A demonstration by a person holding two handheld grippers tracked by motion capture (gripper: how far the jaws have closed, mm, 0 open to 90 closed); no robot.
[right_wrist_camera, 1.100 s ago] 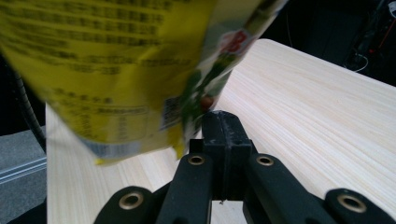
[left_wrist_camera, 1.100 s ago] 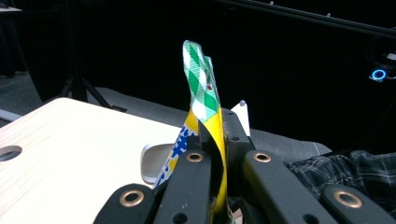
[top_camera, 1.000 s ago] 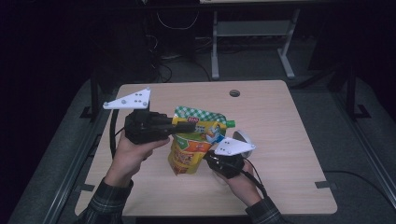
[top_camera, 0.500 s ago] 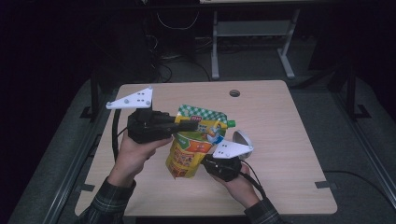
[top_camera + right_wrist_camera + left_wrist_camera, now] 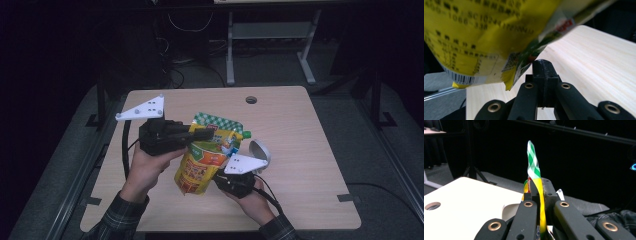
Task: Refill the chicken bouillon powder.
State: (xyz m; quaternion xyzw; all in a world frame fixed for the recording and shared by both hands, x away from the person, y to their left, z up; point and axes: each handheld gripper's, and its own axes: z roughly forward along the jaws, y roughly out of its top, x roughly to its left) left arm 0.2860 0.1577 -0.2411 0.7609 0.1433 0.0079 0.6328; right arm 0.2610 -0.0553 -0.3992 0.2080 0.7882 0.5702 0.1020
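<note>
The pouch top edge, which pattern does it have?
Green and white checks on the pouch top edge, best in the left gripper view.

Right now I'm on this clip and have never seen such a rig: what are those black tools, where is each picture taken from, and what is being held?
A person holds a hand-operated two-jaw tool in each hand. The high view looks down on a wooden table. There the left gripper clamps the side of a yellow snack pouch, lifted partly off the table. The right gripper is at the pouch's lower right. The other two pictures come from cameras riding on the tools. The left gripper view shows its jaws shut on the pouch edge. In the right gripper view the jaws are closed, apparently pinching a corner. A white round object lies nearby.
</note>
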